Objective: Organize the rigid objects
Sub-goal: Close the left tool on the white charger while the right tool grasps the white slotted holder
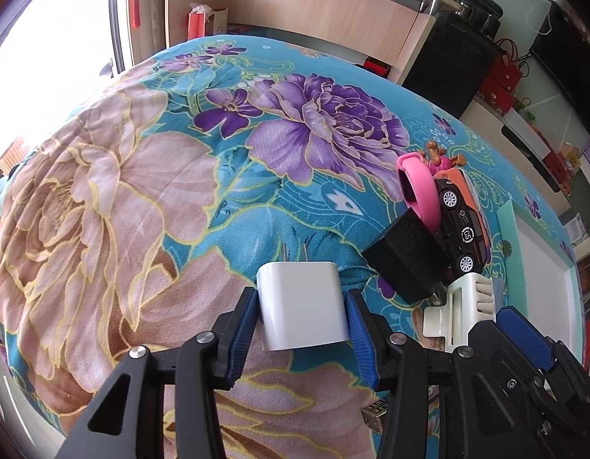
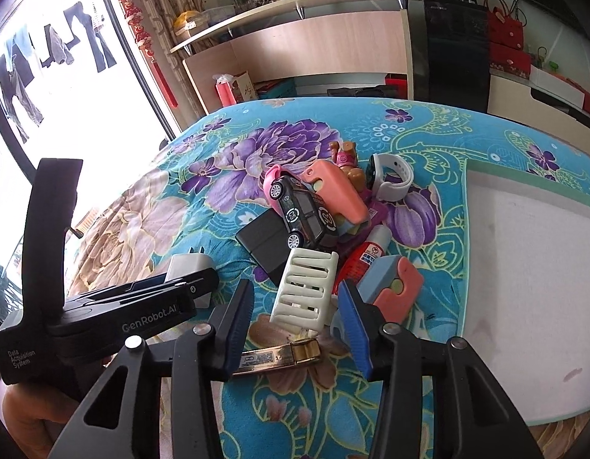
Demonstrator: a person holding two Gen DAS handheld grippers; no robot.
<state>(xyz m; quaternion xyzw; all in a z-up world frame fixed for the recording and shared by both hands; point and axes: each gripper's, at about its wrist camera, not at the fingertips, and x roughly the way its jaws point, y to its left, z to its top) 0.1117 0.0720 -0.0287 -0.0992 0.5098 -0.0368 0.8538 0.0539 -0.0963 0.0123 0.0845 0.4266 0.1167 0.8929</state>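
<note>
- Floral cloth (image 1: 149, 176) in turquoise, purple and pink is seen spread over the counter, with a wooden shelf unit (image 2: 317, 42) behind it.
- A white charger (image 1: 302, 304) is held between the blue pads of the left gripper (image 1: 302, 317), prongs pointing away.
- The right gripper (image 2: 300, 317) is held wide apart around a white hair clip (image 2: 306, 290), with no pad seen touching it.
- Just beyond the clip, a black adapter (image 2: 266, 243), a dark toy car (image 2: 302, 210) and a pink case (image 2: 335, 195) are piled together.
- A white tray (image 2: 532, 279) is placed to the right of the pile.
- A gold lighter (image 2: 279, 355) is seen lying near the right gripper.
</note>
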